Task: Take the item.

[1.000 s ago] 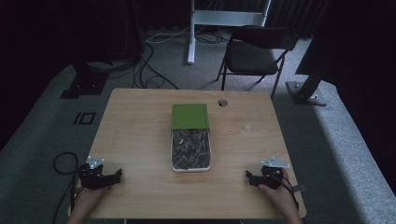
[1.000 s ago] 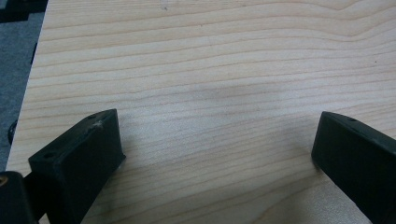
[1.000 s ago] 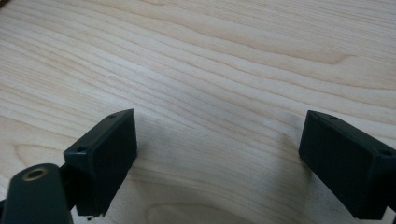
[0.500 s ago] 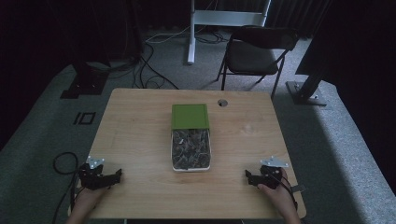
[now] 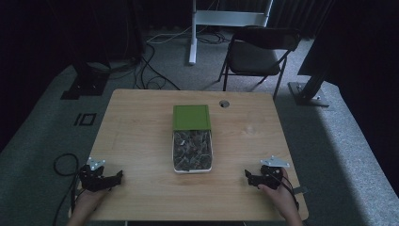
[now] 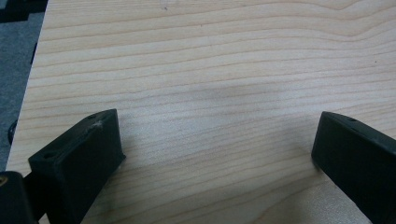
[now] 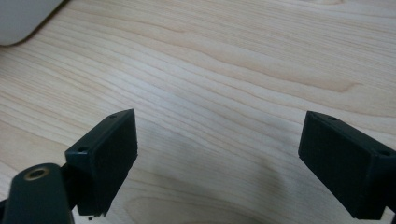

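A white rectangular container (image 5: 192, 151) full of small dark mixed pieces sits in the middle of the wooden table (image 5: 136, 136). A green lid (image 5: 191, 116) lies over its far end. My left gripper (image 5: 114, 177) rests near the table's front left corner, open, with bare wood between its jaws (image 6: 215, 135). My right gripper (image 5: 248, 176) rests near the front right corner, also open over bare wood (image 7: 219, 140). A pale corner of the container (image 7: 23, 18) shows at the top left of the right gripper view.
A round cable hole (image 5: 224, 103) is in the table's far edge. Behind the table stand a black folding chair (image 5: 259, 52) and a white stand (image 5: 226, 19). Cables (image 5: 155, 52) trail across the grey floor at the left.
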The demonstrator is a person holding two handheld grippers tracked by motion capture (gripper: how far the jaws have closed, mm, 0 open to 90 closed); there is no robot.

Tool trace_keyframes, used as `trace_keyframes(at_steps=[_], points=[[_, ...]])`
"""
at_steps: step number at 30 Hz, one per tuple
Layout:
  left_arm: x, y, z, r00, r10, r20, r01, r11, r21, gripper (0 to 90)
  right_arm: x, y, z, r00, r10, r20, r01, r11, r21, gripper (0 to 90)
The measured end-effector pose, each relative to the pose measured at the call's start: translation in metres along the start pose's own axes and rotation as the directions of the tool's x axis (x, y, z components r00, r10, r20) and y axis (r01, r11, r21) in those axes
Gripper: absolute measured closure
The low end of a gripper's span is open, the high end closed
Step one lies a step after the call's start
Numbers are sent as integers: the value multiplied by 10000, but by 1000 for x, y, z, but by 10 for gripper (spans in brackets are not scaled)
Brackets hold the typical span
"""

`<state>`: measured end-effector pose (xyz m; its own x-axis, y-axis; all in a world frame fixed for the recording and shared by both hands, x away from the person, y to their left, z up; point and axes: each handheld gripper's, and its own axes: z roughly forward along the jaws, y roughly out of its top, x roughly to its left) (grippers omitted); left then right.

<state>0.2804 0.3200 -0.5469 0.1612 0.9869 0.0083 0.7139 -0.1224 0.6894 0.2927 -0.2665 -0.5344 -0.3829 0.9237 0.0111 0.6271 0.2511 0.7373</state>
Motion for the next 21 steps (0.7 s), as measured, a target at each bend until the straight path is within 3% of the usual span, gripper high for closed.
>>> trace_keyframes(at_steps=[21], points=[[0, 0, 0, 10000, 3, -1, -3, 10000, 1, 23, 16, 25, -10, 9992, -297, -275, 279, 9976, -627, 117]])
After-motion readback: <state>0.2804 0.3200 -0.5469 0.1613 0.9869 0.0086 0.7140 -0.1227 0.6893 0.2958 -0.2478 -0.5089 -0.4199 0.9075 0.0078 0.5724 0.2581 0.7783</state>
